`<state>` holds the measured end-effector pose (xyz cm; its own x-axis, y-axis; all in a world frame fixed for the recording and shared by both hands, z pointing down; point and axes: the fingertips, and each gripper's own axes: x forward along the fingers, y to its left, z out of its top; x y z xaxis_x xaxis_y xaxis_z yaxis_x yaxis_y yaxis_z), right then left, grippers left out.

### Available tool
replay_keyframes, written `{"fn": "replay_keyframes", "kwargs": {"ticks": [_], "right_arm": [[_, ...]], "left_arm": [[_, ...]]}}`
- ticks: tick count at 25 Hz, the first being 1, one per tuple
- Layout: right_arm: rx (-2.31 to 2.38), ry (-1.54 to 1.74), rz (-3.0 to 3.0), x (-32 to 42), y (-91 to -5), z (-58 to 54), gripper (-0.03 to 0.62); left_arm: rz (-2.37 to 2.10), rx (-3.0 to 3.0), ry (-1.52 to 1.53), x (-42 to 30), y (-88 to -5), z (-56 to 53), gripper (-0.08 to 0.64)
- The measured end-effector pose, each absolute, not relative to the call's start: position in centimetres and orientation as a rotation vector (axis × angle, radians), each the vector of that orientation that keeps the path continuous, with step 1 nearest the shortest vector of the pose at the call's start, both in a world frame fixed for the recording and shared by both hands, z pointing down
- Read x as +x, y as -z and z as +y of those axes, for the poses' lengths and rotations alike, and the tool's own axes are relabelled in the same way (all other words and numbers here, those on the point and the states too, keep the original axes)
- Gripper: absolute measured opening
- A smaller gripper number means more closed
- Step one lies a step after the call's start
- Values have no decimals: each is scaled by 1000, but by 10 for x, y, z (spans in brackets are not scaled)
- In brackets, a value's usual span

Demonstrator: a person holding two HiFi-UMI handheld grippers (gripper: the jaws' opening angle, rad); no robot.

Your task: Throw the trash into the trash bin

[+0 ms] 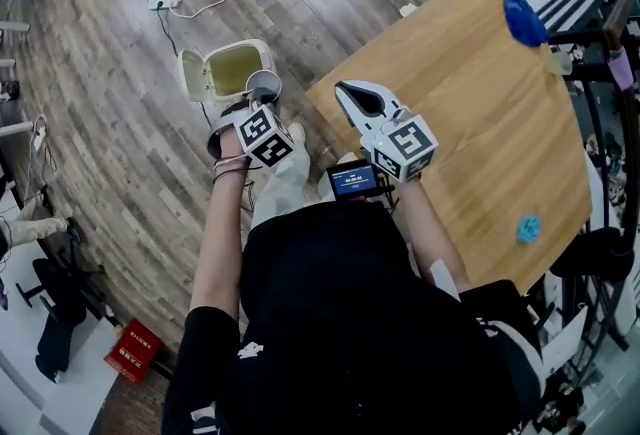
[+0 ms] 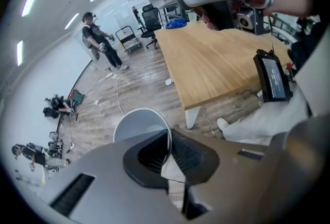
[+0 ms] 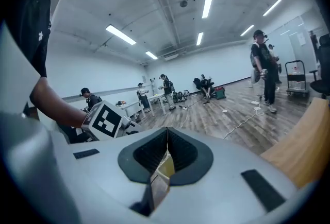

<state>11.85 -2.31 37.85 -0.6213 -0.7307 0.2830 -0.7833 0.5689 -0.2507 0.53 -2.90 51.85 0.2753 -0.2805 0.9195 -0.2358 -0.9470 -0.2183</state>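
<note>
A white paper cup (image 1: 263,83) hangs over the wooden floor beside the cream trash bin (image 1: 216,58), whose lid stands open. My left gripper (image 1: 258,101) is shut on the cup's rim. In the left gripper view the cup (image 2: 140,122) shows just past the left gripper (image 2: 169,144), with one wall pinched between the pads. My right gripper (image 1: 360,101) hovers over the near corner of the wooden table (image 1: 480,113). It is shut with nothing in it, and the right gripper (image 3: 167,147) shows its pads meeting. A small blue crumpled scrap (image 1: 528,228) lies on the table's right edge.
A blue cloth-like object (image 1: 524,18) lies at the table's far corner. A power strip (image 1: 163,0) with a white cable is on the floor beyond the bin. A red box (image 1: 133,350) sits at the lower left. People (image 2: 98,37) stand across the room.
</note>
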Motion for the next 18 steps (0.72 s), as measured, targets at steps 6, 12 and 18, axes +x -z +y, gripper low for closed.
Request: {"fn": "replay_keyframes", "kwargs": {"ticks": [6, 12, 18], "right_arm": [[1169, -578, -2677, 67, -393, -60, -2], [1063, -623, -2698, 27, -412, -100, -2], [1011, -601, -2679, -12, -458, -156, -2]], "left_arm": [[591, -2527, 1855, -40, -538, -46, 18], [610, -2571, 1912, -61, -560, -65, 18], [604, -2606, 1987, -80, -614, -99, 18]]}}
